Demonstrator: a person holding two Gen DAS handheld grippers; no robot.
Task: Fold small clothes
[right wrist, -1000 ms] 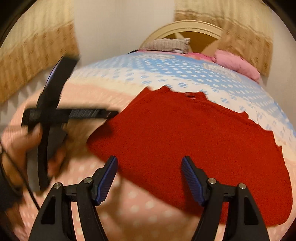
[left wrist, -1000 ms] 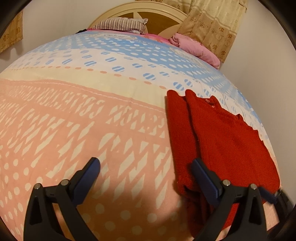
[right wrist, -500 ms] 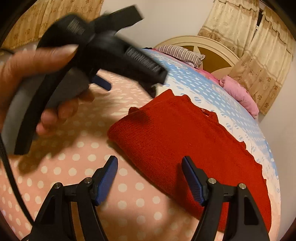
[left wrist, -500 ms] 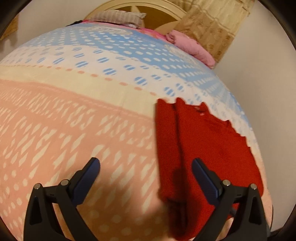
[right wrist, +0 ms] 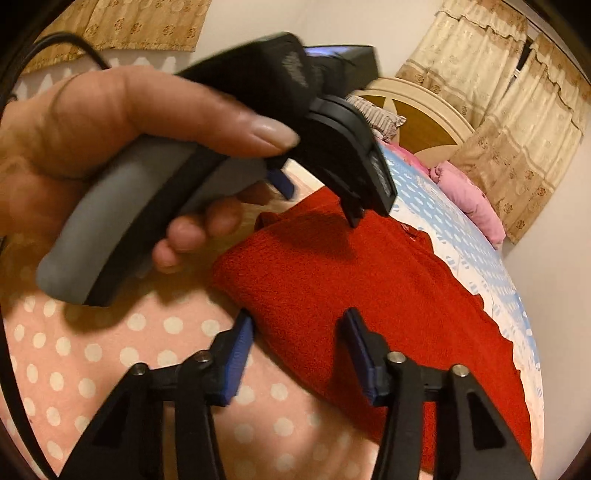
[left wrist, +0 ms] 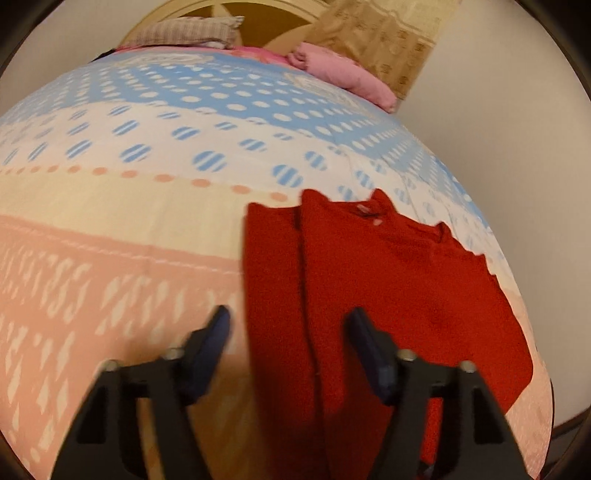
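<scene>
Now | bedspread (left wrist: 155,206) pink, cream, blue, dotted | red sweater (left wrist: 388,280) flat | left gripper (left wrist: 288,332), right gripper (right wrist: 297,332) closing, pads apart, gripping nothing | curtains (right wrist: 517,122) beyond.

A bed (left wrist: 147,206) fills most of both views, covered by a spread in bands: pink with white dots and dashes nearest the cameras, then cream, then white with striped blue spots, then light blue with white ovals. At its far end stands a rounded cream headboard (right wrist: 424,99) with brown panels set into it. A striped pillow (left wrist: 184,33) lies against the headboard, and a bundle of pink bedding (left wrist: 343,75) sits beside it toward the wall. Beige patterned curtains (right wrist: 517,122) with a frilled top hang behind the headboard's right corner, and another piece of the same fabric (right wrist: 122,22) hangs on the left. The walls (left wrist: 517,140) are plain off-white. The light is warm and indoor.
</scene>
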